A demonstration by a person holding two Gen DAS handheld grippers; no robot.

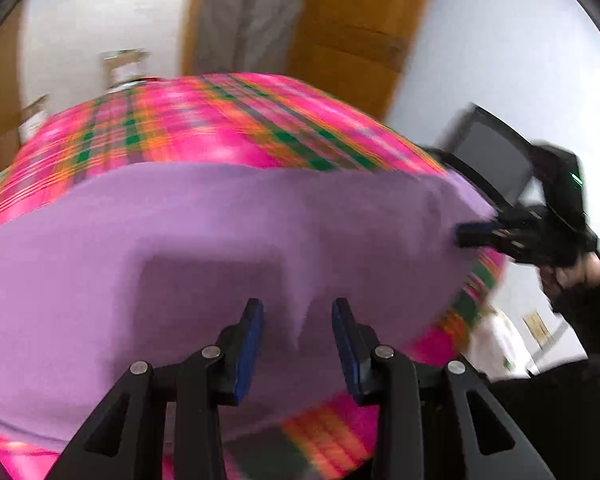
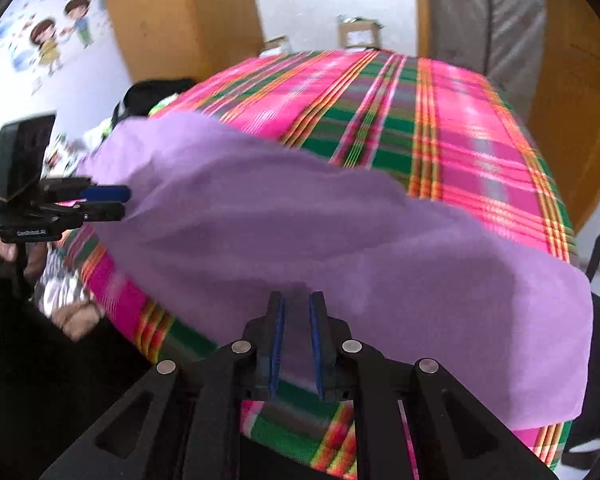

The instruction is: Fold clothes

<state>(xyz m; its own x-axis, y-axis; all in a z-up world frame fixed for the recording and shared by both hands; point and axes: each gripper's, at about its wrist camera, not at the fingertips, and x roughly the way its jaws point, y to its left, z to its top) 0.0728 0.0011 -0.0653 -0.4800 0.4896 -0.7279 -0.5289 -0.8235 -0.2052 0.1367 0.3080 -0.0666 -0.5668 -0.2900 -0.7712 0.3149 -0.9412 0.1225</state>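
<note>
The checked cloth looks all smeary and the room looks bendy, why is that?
In the left wrist view the checked cloth is streaked by motion blur, while the tongs stay sharp; the purple garment carries their dark shadow. In the right wrist view the blur is milder, and the fisheye lens bows the cloth's stripes and darkens the corners.

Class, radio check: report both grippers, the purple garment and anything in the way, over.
Left gripper open above garment. Right gripper open slightly, cloth between its pads, grip unclear. Garment spread on plaid cover. Nothing lies on it.
</note>
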